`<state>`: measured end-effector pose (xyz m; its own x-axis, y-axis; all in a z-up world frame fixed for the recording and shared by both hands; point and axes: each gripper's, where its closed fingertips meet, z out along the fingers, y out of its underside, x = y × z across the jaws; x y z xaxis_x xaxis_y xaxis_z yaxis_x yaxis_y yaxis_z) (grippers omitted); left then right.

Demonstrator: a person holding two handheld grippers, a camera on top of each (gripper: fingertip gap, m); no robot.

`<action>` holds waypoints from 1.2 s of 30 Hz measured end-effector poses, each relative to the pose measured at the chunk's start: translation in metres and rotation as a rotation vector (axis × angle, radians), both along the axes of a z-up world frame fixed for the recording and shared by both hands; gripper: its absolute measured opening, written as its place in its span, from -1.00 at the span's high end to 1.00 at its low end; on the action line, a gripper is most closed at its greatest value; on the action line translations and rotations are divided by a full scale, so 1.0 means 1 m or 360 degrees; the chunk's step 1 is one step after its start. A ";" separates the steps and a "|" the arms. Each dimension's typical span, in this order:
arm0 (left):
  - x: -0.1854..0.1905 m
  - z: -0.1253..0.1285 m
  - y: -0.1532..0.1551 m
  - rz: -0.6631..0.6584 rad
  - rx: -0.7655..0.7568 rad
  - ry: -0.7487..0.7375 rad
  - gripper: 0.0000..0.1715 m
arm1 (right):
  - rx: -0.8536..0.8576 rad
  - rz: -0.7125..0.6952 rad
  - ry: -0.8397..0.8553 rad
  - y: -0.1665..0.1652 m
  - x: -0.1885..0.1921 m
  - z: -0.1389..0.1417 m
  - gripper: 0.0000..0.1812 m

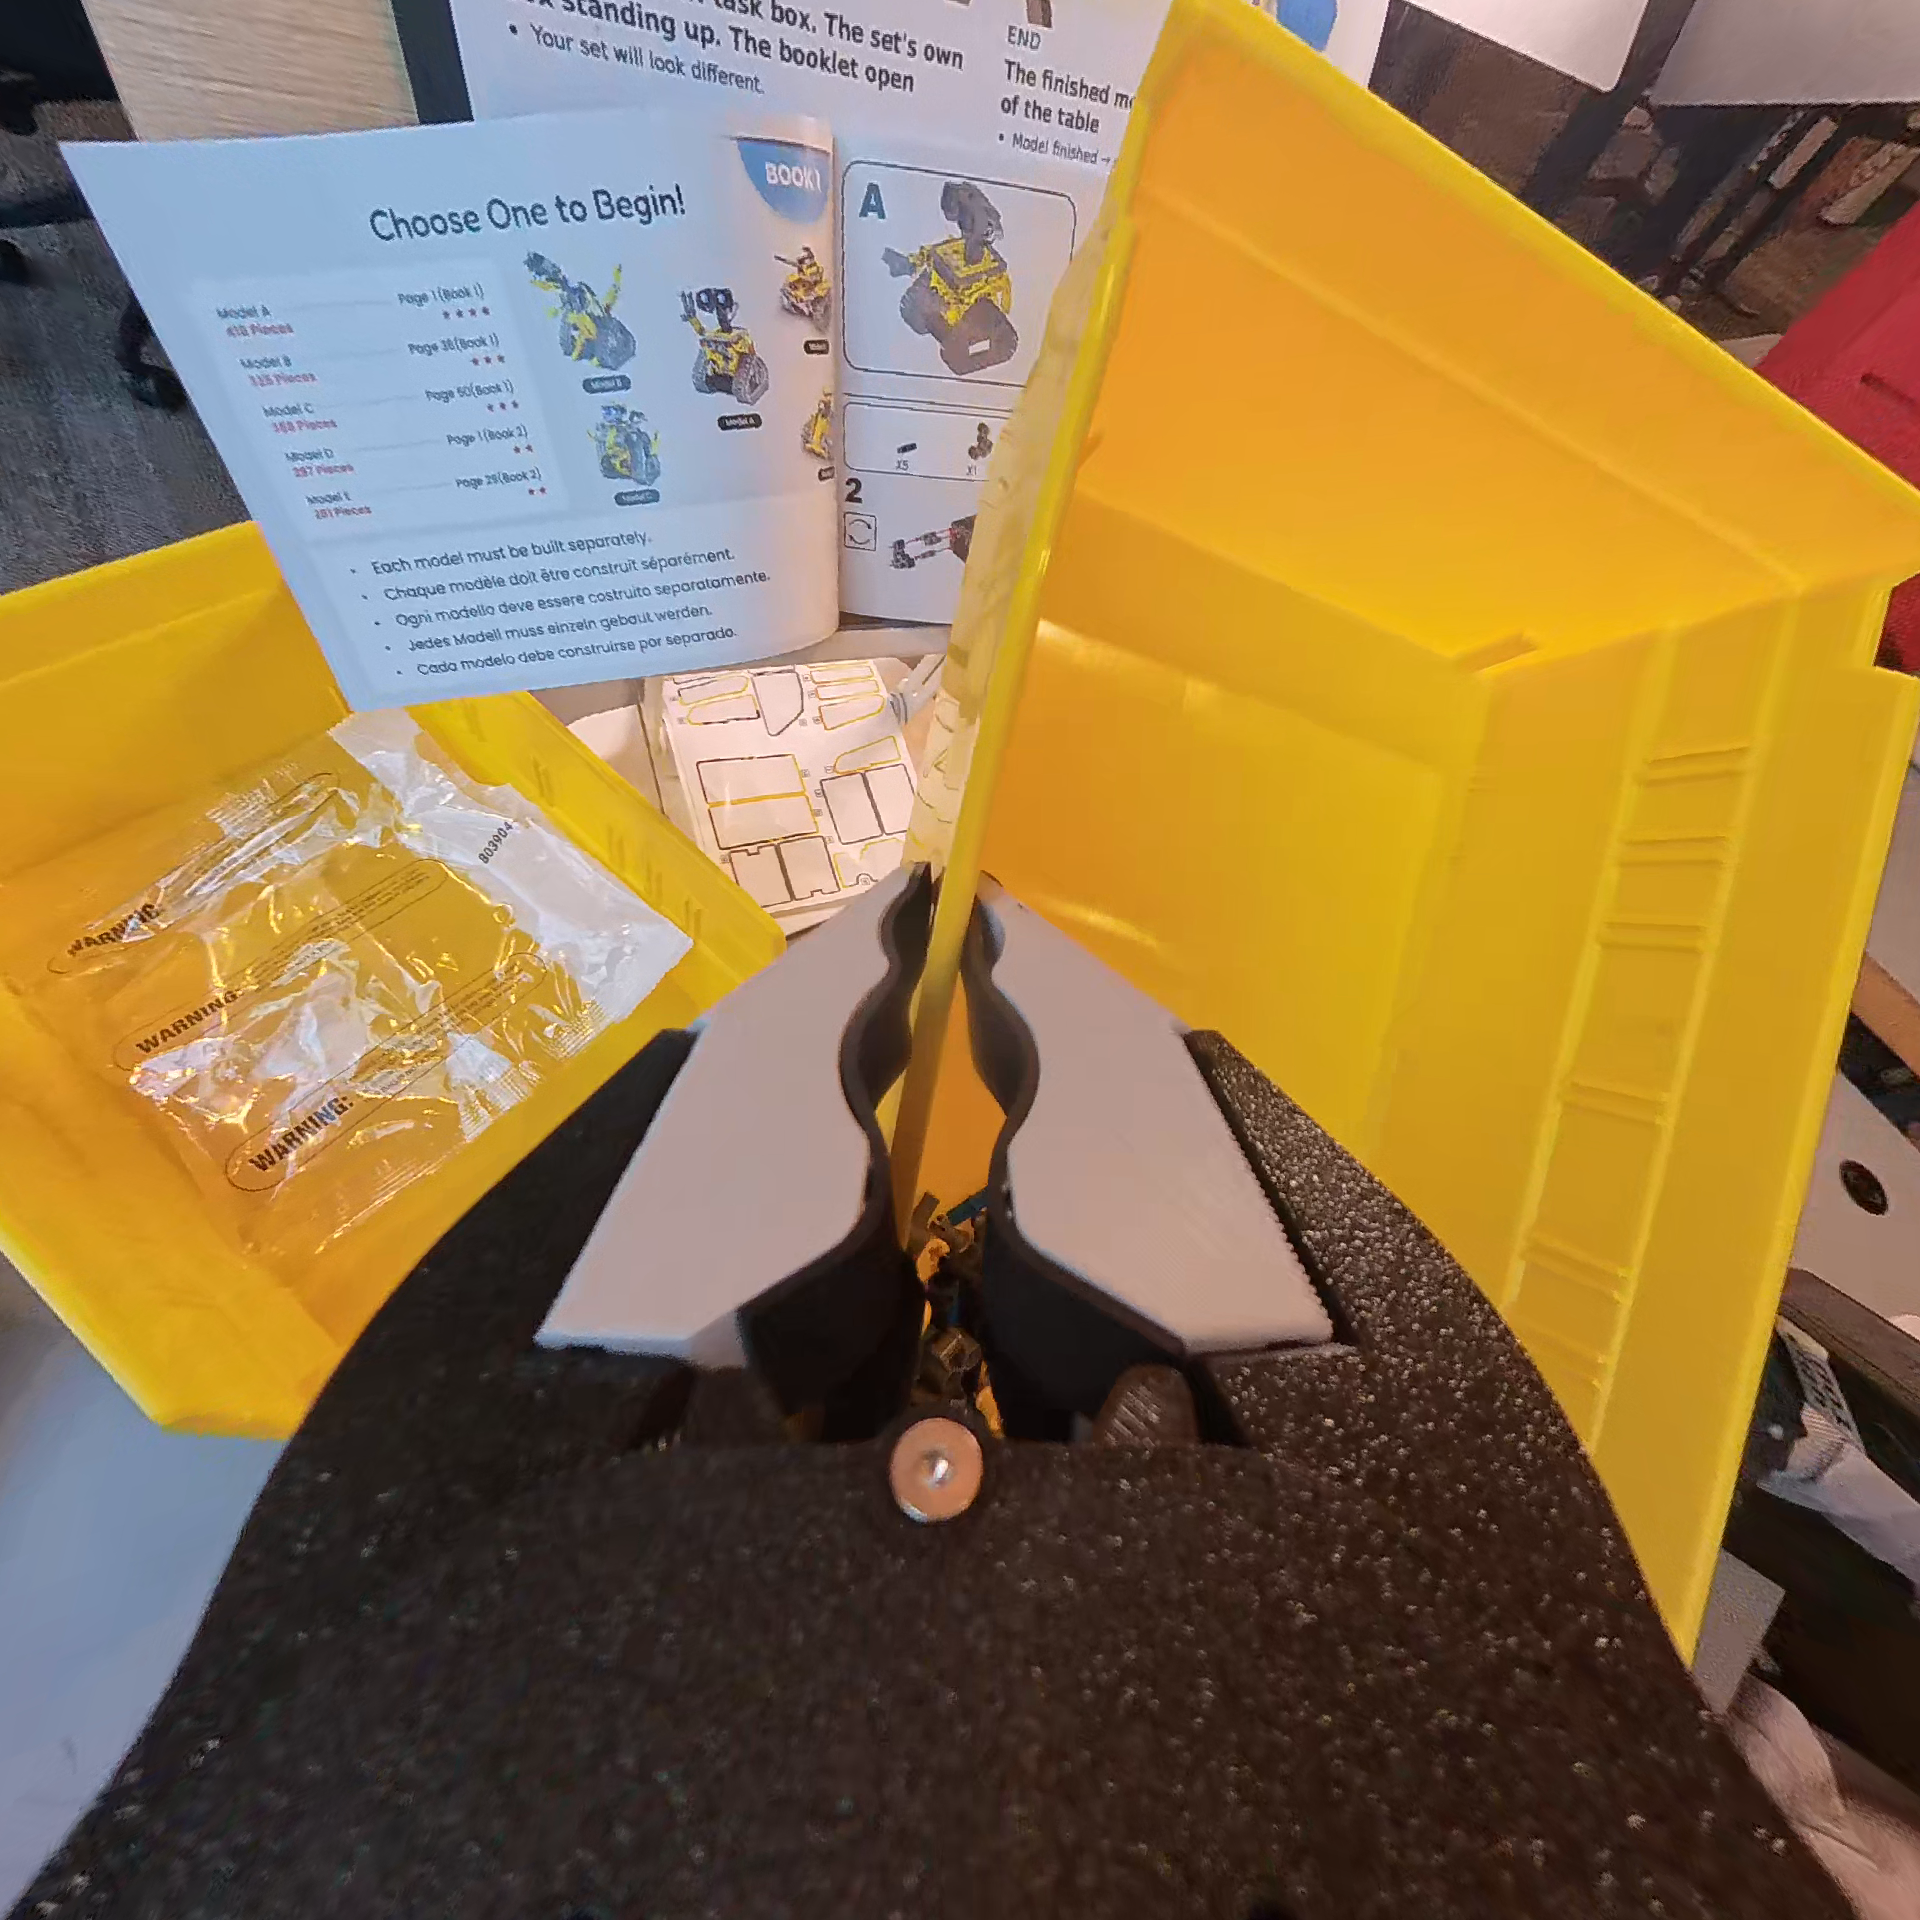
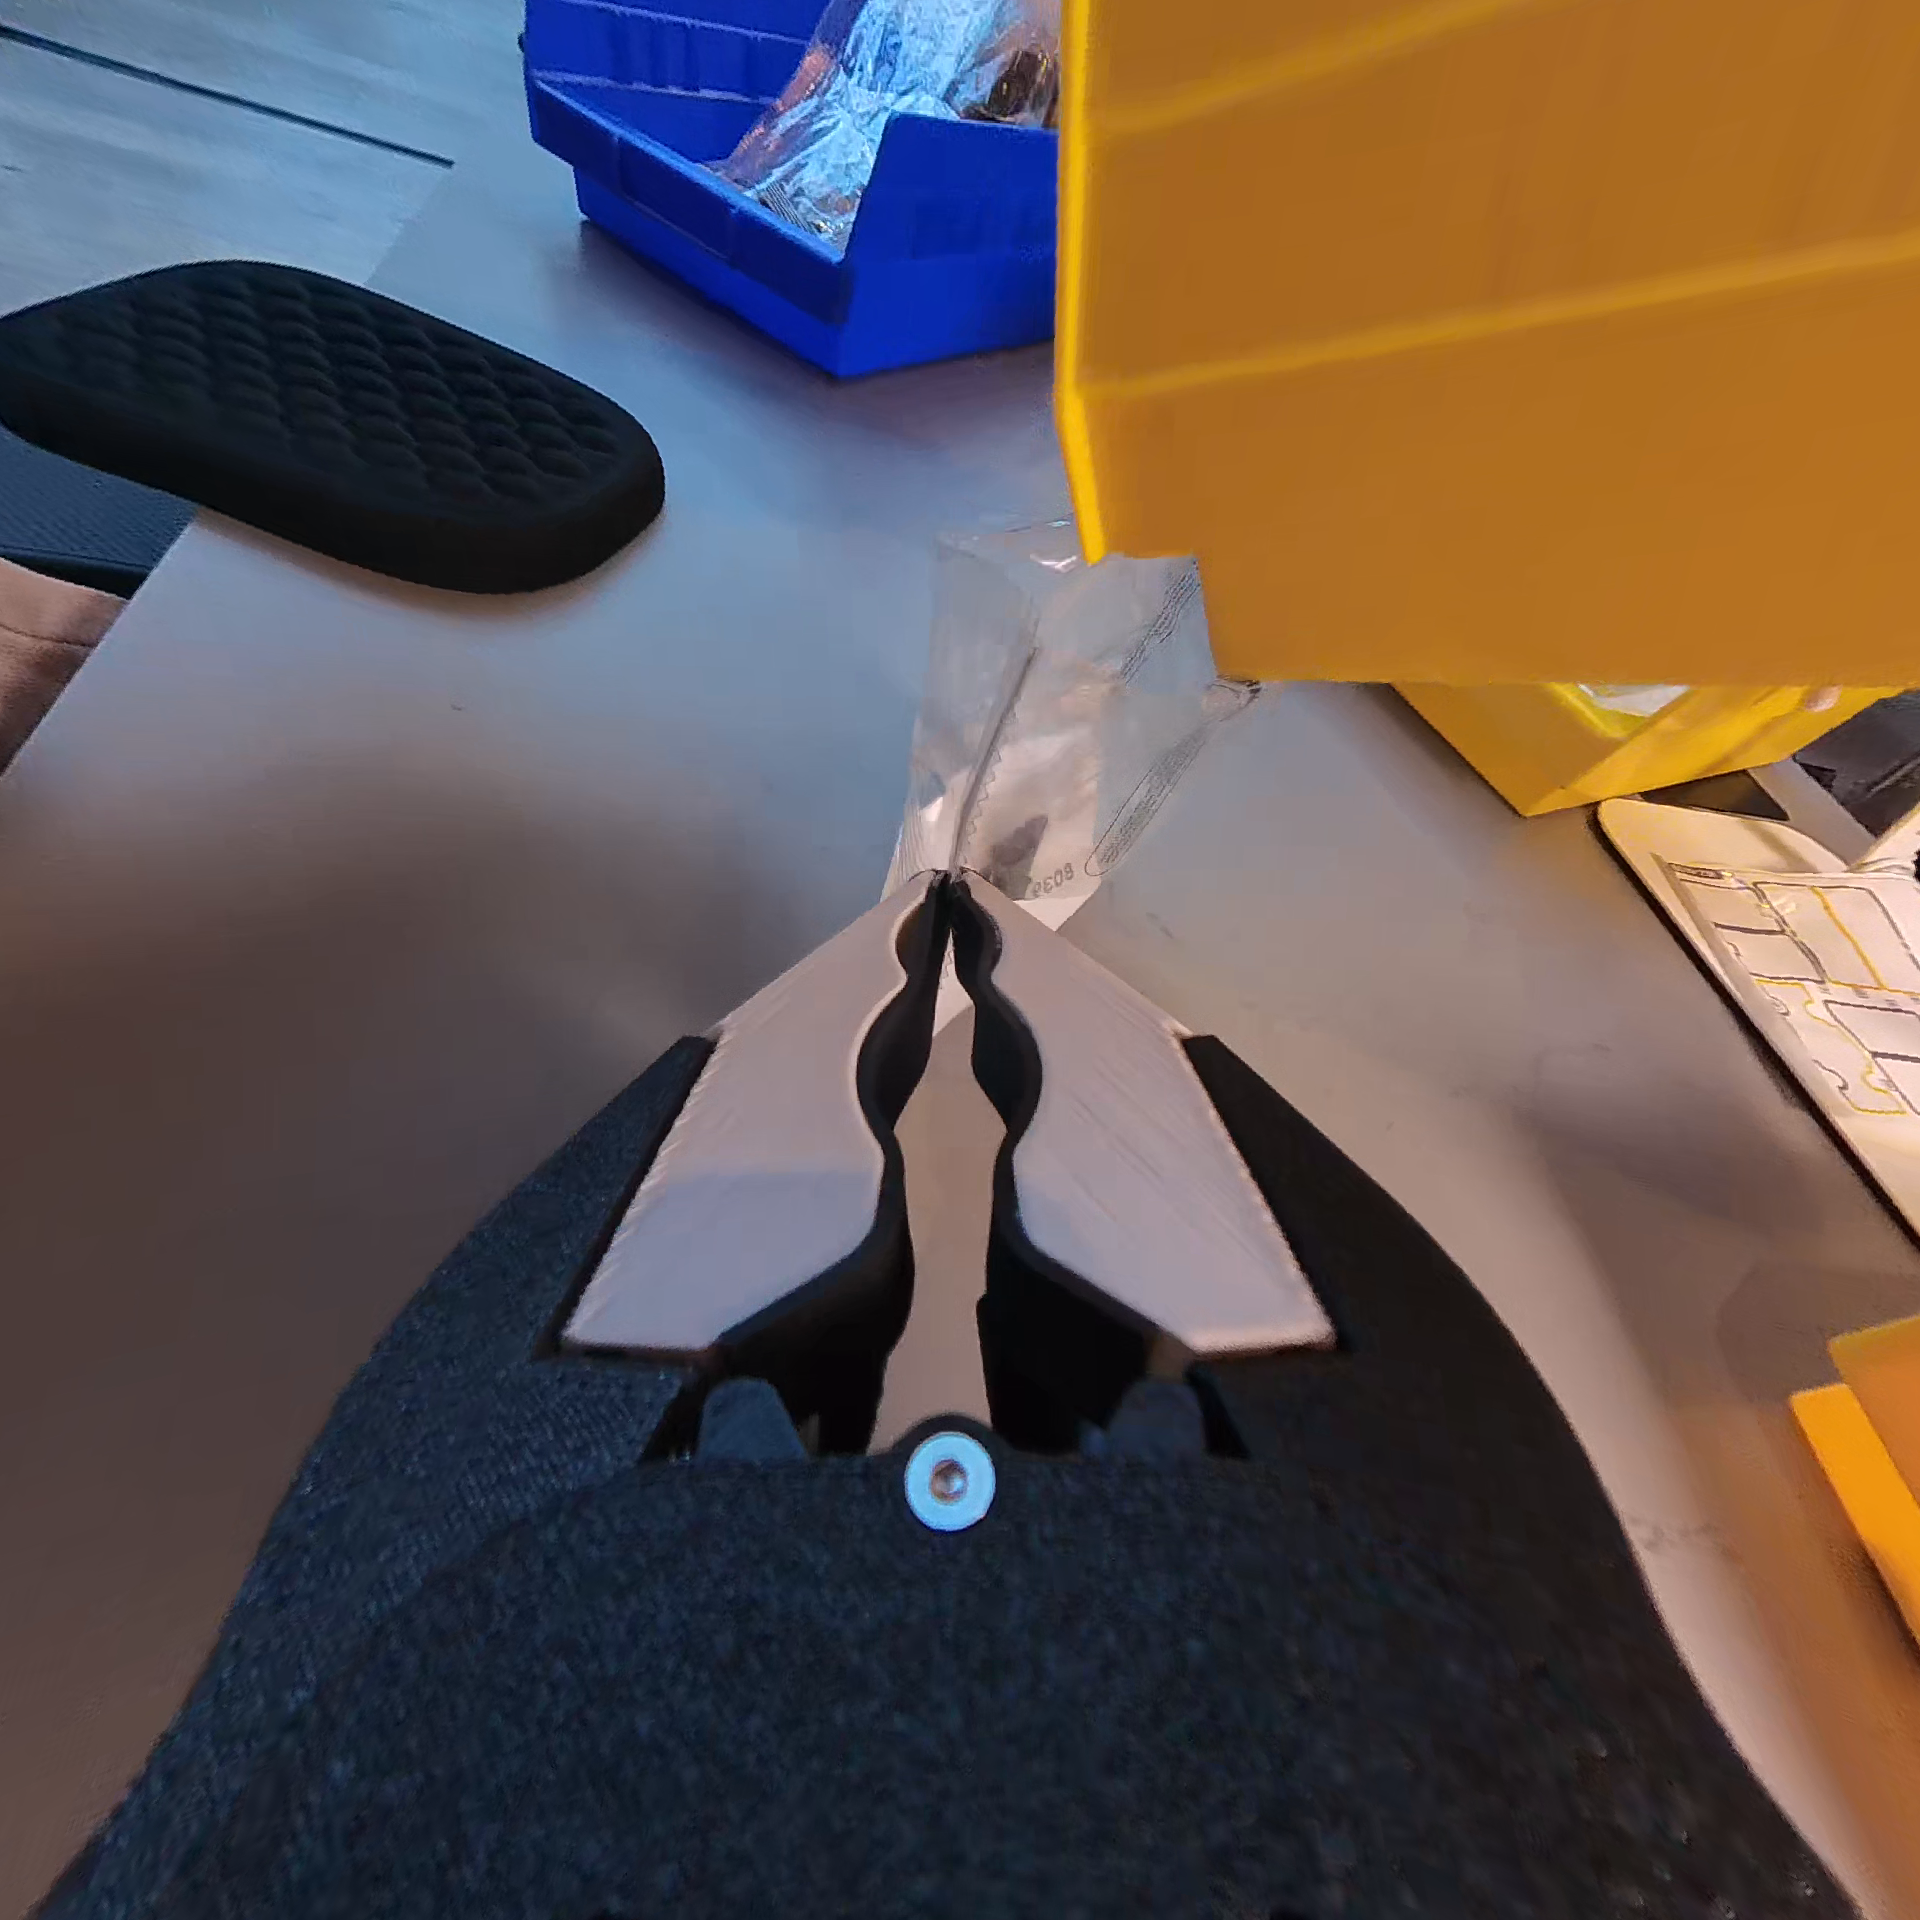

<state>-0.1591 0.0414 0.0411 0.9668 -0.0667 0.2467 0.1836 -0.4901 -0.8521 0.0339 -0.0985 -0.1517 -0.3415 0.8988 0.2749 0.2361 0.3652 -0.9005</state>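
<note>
The left gripper [image 1: 940,904] clamps its fingers on the wall of a tilted yellow bin [image 1: 1455,644], lifted beside a second yellow bin [image 1: 94,1143] holding an empty clear bag [image 1: 343,956]. The right gripper [image 2: 948,883] pinches the edge of a clear plastic bag [image 2: 1070,727] above the grey counter [image 2: 520,831], just under the raised bin.

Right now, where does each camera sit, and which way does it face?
Left wrist: on the left gripper, looking along its fingers, shut on a tilted yellow bin's wall; booklet beyond.
Right wrist: on the right gripper, looking across the table; fingers pinch a clear bag.
Shared: yellow bin, sticker sheet.
</note>
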 end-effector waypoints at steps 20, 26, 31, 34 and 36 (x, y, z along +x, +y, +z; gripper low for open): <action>0.003 0.014 -0.018 0.0142 0.0204 0.0253 0.98 | 0.0240 -0.0090 0.0004 0.002 -0.004 0.000 1.00; 0.001 0.015 -0.030 0.0147 0.0224 0.0244 0.98 | 0.0209 -0.0125 -0.0042 0.008 -0.005 -0.004 1.00; -0.001 0.010 -0.034 0.0154 0.0231 0.0202 0.98 | 0.0004 -0.0104 -0.0078 0.009 -0.004 -0.006 1.00; -0.003 0.011 -0.035 0.0158 0.0255 0.0146 0.98 | -0.0120 -0.0103 -0.0086 0.010 -0.004 -0.004 1.00; -0.005 0.013 -0.034 0.0166 0.0279 0.0102 0.98 | -0.0264 -0.0101 -0.0128 0.011 -0.003 -0.003 1.00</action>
<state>-0.1645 0.0070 0.0541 0.9840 -0.0020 0.1780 0.1683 -0.3144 -0.9342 0.0307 -0.0879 -0.1547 -0.2977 0.9499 0.0951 0.3278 0.1953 -0.9243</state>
